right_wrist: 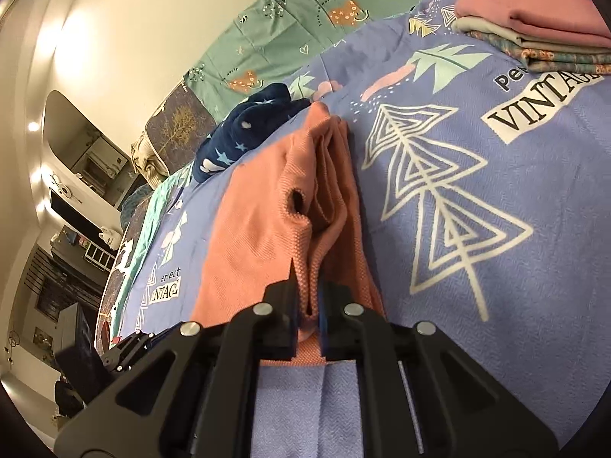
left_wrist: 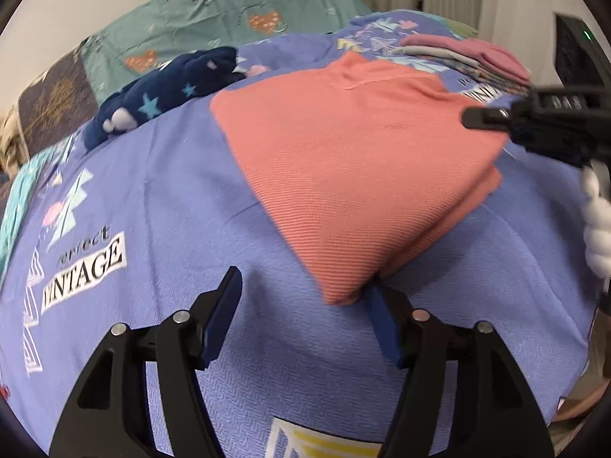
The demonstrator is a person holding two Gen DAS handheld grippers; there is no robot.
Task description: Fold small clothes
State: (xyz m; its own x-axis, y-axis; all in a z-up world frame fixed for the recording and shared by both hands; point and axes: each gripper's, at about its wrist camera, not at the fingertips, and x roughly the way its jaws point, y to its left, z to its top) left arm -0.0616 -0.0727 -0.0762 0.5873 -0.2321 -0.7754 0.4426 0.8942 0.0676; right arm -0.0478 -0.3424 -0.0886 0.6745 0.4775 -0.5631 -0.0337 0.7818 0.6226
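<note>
Between right claw (right_wrist: 307,305) fingers, garment (right_wrist: 259,229) (salmon)

The left wrist view looks down close over the purple bedspread (left_wrist: 160,206) toward the bed's far edge. The right wrist view sits lower, tilted, nearly touching the salmon garment (right_wrist: 259,206). Both share that garment (left_wrist: 355,160), the navy star cloth (left_wrist: 164,91), and the folded stack (right_wrist: 534,26).
</note>
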